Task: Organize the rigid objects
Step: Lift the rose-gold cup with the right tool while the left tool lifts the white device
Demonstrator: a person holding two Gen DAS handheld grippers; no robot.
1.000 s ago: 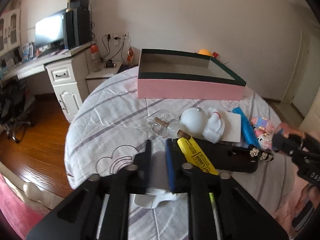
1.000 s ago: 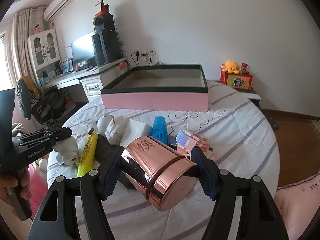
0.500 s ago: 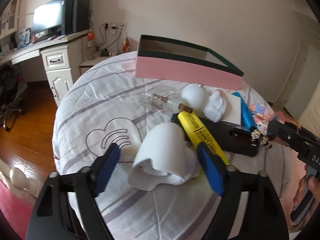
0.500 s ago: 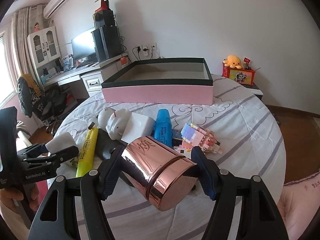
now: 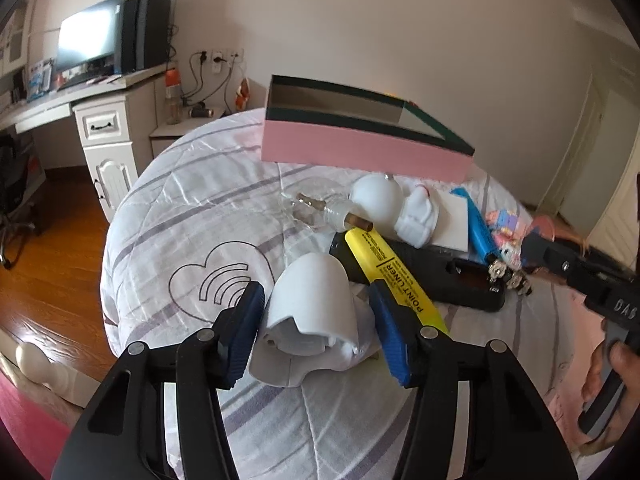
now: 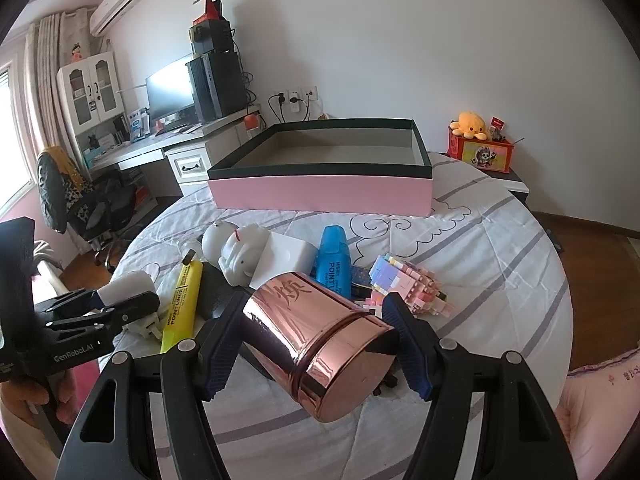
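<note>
My left gripper is open, its blue pads on either side of a white plastic plug-like piece lying on the bed cover; gaps show on both sides. My right gripper is shut on a rose-gold metal can held tilted above the cover. A pink box with a dark green rim stands open at the back, also in the left wrist view. Between lie a yellow highlighter, a blue highlighter, a white figurine, a glass bulb, a black device and a pastel block toy.
The round bed with its striped white cover drops off to wood floor on the left. A white desk with a monitor stands beyond. A red box with a yellow plush sits on a side table at the back right.
My left gripper opened from shut and moved forward, so that it now straddles the white plastic piece. My right gripper kept hold of the can and drew slightly closer to the pile.
</note>
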